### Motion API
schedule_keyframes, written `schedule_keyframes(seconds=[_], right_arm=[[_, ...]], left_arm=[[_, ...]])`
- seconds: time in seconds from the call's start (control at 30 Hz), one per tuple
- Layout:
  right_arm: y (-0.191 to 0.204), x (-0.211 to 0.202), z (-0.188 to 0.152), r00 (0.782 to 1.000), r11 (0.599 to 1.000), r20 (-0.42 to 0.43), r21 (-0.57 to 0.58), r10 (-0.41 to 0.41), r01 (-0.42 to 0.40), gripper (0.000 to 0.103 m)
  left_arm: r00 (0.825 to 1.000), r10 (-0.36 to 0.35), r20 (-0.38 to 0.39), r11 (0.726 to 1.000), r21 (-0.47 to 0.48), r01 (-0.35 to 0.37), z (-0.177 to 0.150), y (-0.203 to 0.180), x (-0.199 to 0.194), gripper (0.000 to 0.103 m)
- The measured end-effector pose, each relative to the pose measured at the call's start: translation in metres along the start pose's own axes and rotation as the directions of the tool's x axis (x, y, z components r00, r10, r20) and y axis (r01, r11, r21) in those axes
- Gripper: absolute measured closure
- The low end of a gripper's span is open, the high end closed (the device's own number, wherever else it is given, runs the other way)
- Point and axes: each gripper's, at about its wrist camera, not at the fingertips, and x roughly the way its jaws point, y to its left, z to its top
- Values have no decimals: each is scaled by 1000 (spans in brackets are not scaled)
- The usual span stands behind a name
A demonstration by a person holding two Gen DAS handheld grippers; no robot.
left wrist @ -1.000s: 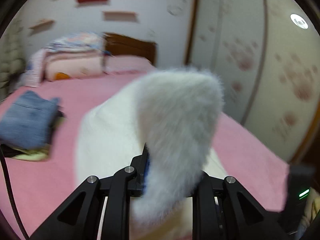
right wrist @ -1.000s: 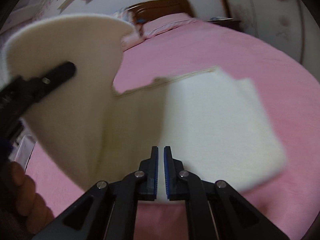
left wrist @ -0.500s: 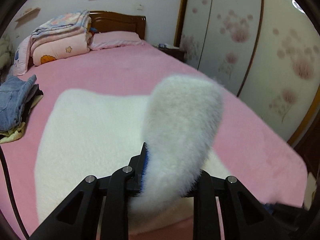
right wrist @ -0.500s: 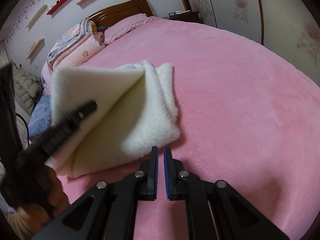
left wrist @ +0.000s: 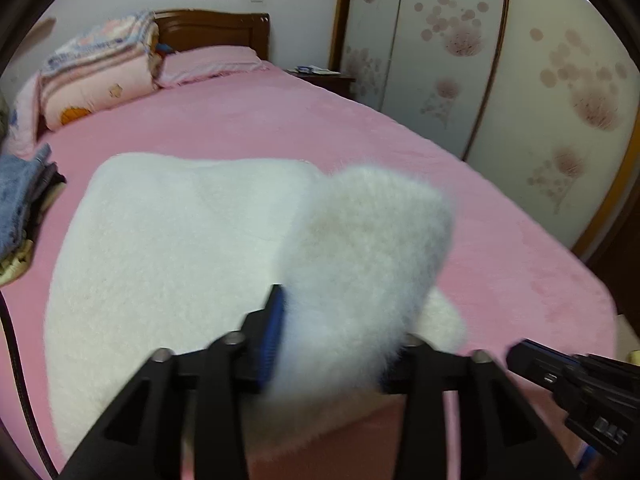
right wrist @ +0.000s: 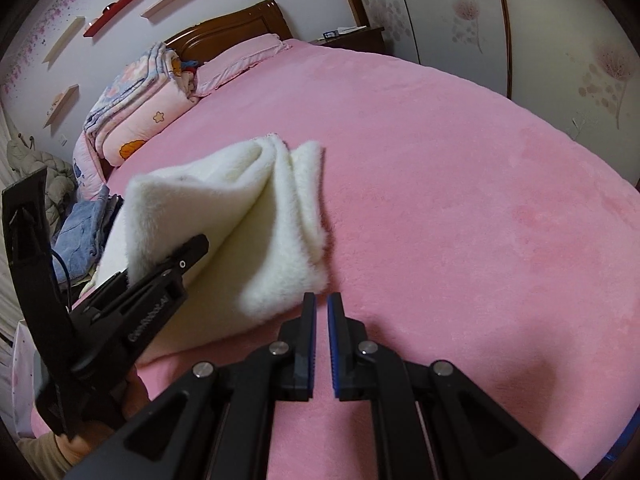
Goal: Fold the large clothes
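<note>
- The white fleece garment [right wrist: 224, 216] lies on the pink bed [right wrist: 460, 200], near its foot edge, already doubled into several thick layers.
- The left gripper [left wrist: 336, 340] is pinching one fluffy corner of the garment between its fingers; that corner stands up above the flat part, so a flap is in the air and not yet laid down.
- In the right wrist view the same left gripper [right wrist: 168, 264] shows at the left, clamped on the raised edge, with the lifted layer sloping down to the stacked folds on the bed.
- The right gripper [right wrist: 321, 312] hovers just beside the near corner of the garment; its jaws are nearly pressed together with only a thin slit between them, and nothing is in them.
- The step in hand looks like a fold-over: one side carried across the rest of the garment.
- The next move probably calls for lowering the held corner onto the flat part so the edges line up, then letting go; the right gripper could pin or smooth the near corner so the thick pile does not spring back.
- A folded stack of jeans [left wrist: 16, 200] sits at the left of the bed, and folded quilts [right wrist: 136, 108] and a pillow [left wrist: 208, 64] lie by the headboard, well apart from the garment.
</note>
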Motion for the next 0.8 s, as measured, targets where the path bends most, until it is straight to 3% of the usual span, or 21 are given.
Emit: schedule_keyframes(seconds=[0.03, 0.13, 0.23, 0.3, 0.5, 0.63, 0.8], right_arm=[[2, -1, 2, 1000, 1000, 1, -2, 7, -7, 97], [6, -7, 8, 999, 999, 9, 0, 35, -35, 97], [10, -13, 16, 996, 996, 12, 15, 90, -90, 87], [15, -14, 19, 991, 990, 6, 24, 137, -137, 66], [36, -13, 34, 964, 963, -7, 55, 266, -265, 41], [60, 13, 49, 953, 959, -104, 47, 283, -280, 39], [69, 53, 65, 955, 974, -190, 65, 227, -218, 39]], left_arm=[[999, -42, -3, 999, -18, 42, 1, 2, -9, 46], [992, -129, -3, 991, -45, 129, 0, 9, -36, 46], [990, -138, 29, 989, -56, 139, -10, 16, -67, 44], [993, -107, 57, 990, -85, 111, -17, 30, -86, 41], [996, 56, 65, 973, -228, -39, -27, 96, -99, 40], [993, 118, 14, 936, -335, -106, -35, 139, -86, 40], [982, 187, -6, 937, -299, -180, -43, 149, -69, 40]])
